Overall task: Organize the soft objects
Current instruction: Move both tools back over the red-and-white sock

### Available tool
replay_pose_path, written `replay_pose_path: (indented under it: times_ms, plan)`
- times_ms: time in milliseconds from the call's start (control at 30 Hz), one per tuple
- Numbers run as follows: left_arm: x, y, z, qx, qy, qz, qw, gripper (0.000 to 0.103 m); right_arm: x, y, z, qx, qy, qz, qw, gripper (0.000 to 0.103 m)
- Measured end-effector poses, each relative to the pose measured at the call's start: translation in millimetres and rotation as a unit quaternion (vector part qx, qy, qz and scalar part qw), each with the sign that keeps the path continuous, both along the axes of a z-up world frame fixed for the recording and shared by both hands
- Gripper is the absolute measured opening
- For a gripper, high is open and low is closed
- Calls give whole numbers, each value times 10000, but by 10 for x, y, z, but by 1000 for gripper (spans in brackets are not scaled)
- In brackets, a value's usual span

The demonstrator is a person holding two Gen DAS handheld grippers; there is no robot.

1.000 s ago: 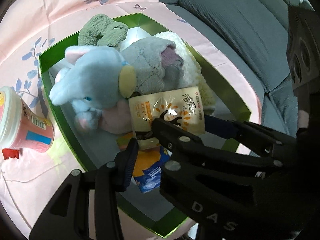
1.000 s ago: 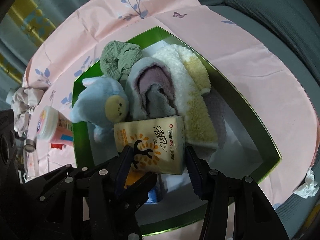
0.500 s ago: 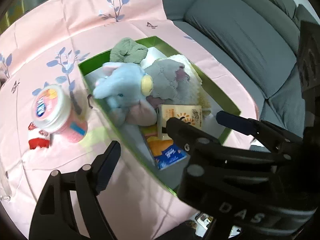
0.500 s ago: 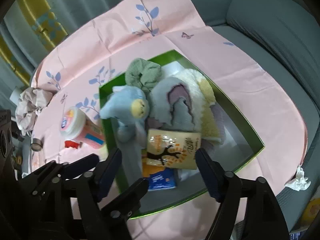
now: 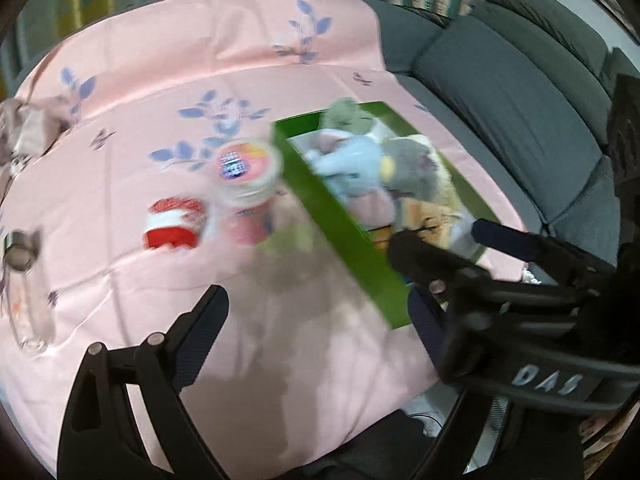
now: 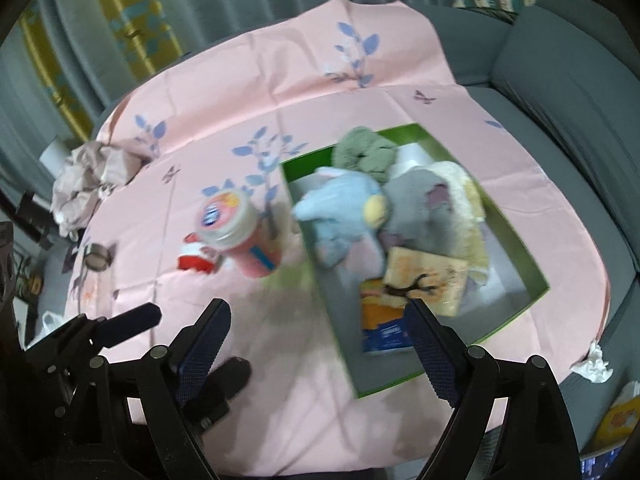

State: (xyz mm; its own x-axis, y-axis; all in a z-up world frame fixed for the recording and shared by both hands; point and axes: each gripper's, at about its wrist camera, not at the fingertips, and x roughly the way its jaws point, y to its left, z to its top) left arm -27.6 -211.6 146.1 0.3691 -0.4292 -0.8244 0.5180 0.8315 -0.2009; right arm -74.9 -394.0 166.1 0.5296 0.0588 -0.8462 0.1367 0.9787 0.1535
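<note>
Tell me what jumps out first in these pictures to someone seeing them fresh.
The green box on the pink cloth, stuffed with soft things: a blue plush toy leaning over its left wall, and a yellow tissue pack lying near the front. Just left of the box stands a pink tub.

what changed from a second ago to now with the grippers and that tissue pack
Both grippers let go of the beige tissue pack: the left gripper and right gripper have just been opening and pulled back, empty. The pack lies in the green box. Plush toys and the pink cup stayed put.
</note>
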Motion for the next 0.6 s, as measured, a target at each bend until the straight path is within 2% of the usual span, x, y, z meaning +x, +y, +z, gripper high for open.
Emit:
replay_pose_path:
  times_ms: [100,267,400,600]
  plan:
    - [7,269,-17,-54,51,186,9998,91,-7,160,0,18,-13,106,9999,89]
    - [62,864,-73,59,-56,856,9963,91,-7,392,-19,73,-5,207,9998,89]
    - [9,1238,-195,182,-130,1131,9933,91,35,598,-39,147,-18,325,9994,89]
    - [22,1711,-534,265,208,1681,9852,91,183,946,-177,365,91,474,9982,89]
